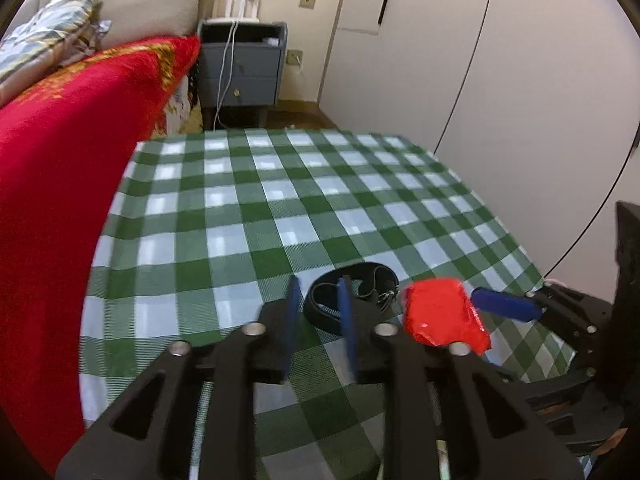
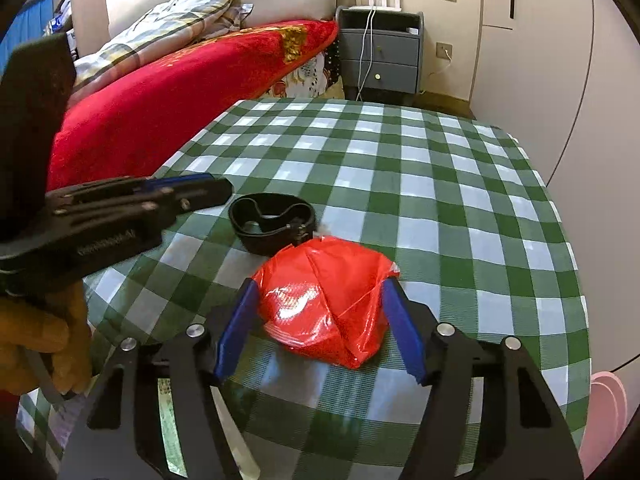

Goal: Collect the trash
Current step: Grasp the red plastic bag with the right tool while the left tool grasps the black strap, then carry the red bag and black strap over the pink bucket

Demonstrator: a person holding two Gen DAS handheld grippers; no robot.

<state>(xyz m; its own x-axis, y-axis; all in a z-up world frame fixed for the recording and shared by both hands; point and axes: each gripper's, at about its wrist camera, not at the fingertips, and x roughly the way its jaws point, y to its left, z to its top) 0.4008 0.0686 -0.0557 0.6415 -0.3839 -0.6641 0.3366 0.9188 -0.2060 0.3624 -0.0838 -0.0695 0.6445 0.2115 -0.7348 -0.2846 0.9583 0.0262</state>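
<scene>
Scene: we see a tabletop [image 2: 460, 184] under a green-and-white checked cloth, with a bed under a red blanket [image 2: 180, 92] along the upper left of both views.

Task's thing: the red plastic bag [image 2: 326, 304] lies crumpled low in the middle of the right wrist view; in the left wrist view it sits lower right of centre.

Neighbour: a coiled black strap [image 2: 270, 220] lies just beyond the bag, toward the upper left, close to it or touching; we cannot tell which.

Right gripper [image 2: 320, 324]: its jaws stand apart, one blue pad at each flank of the bag. Whether the pads already press the film we cannot tell; they look at most grazing it.

Left gripper [image 1: 320, 312]: its jaws are narrowly apart with nothing between them, pointed down at the strap.

How it will handle: we judge the bag light, thin, soft and glossy, so likely slippery; it should collapse and crumple when squeezed, not resist.

Where to take hold: we would pinch across the bunched middle where the folds gather, not a single loose edge that may slide out.

Risk: a shallow grip may slip off the shiny film.
</scene>
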